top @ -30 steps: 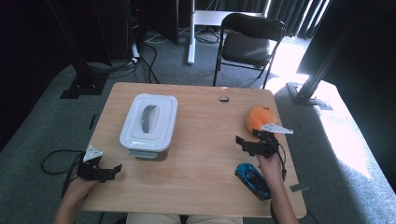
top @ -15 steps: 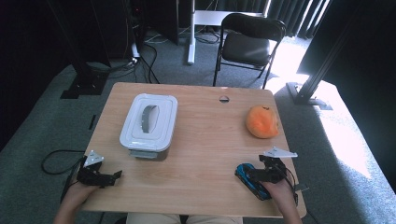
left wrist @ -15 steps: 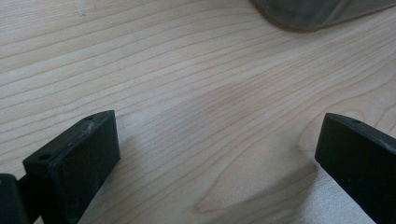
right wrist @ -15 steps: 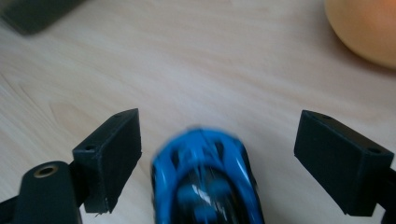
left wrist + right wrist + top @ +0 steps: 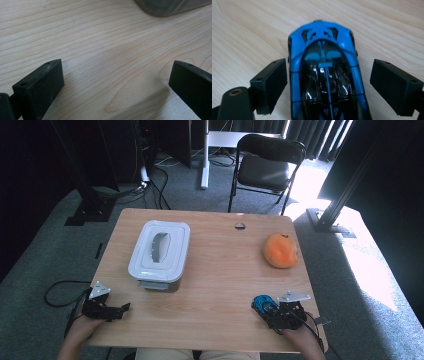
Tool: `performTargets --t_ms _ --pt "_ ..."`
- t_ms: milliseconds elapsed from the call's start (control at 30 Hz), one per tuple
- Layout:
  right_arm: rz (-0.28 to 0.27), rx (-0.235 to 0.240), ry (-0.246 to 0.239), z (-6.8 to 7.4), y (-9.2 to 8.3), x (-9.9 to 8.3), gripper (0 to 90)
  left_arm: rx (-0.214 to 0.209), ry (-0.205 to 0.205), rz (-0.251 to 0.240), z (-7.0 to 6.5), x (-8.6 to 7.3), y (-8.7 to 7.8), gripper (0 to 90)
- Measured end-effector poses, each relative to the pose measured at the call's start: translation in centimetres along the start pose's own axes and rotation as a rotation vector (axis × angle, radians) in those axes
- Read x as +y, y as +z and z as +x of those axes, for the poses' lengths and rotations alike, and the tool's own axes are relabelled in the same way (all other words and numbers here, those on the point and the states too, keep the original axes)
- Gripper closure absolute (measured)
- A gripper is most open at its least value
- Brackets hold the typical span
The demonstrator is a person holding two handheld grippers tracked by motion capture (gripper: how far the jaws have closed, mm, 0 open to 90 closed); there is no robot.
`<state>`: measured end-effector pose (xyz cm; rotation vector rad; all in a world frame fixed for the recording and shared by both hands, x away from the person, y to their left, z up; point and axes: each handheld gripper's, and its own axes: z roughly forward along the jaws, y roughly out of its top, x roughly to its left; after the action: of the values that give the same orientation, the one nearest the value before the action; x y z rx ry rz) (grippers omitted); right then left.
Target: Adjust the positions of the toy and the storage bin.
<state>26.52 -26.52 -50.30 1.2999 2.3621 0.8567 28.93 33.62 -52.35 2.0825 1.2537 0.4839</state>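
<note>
While the small blue-and-black glossy plastic toy car (image 5: 325, 75) is sitting at the table's near right edge, it is being straddled by the right gripper (image 5: 328, 85), jaws apart (light, stiff, slippery; flanks are judged best). Left gripper (image 5: 115, 82) is being held apart, empty.

Blue-and-black toy car (image 5: 325, 75), orange plush (image 5: 281, 250), white container (image 5: 160, 251).

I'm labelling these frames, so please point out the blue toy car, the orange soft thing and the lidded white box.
blue toy car (image 5: 325, 75): right gripper view, its glossy roof.
orange soft thing (image 5: 280, 251): high view, its middle.
lidded white box (image 5: 172, 250): high view, its lid.
</note>
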Motion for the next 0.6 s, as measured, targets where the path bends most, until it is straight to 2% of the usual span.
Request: performTargets --t_ms 100,200,233,367,467,600 --pt "0.021 -0.003 -0.01 0.09 0.47 -0.19 14.3 0.0 -0.003 -0.002 0.07 -0.02 -0.03 0.5" --pt "0.032 -0.008 -0.031 0.28 0.72 -0.32 21.8 -0.001 -0.007 -0.002 0.14 -0.06 -0.08 0.5" --pt "0.04 0.005 -0.037 0.3 0.78 -0.35 24.4 -0.001 -0.008 -0.002 0.15 -0.08 -0.1 0.5" --pt "0.06 0.013 -0.061 0.18 0.74 -0.24 25.1 -0.003 -0.011 -0.005 0.22 -0.11 -0.13 0.5" --pt "0.076 0.027 -0.058 -0.01 0.71 -0.1 25.4 -0.003 -0.015 -0.005 0.29 -0.12 -0.16 0.5" --pt "0.07 0.044 -0.036 -0.35 0.48 0.2 26.9 0.002 -0.018 -0.005 0.38 -0.13 -0.18 0.5"
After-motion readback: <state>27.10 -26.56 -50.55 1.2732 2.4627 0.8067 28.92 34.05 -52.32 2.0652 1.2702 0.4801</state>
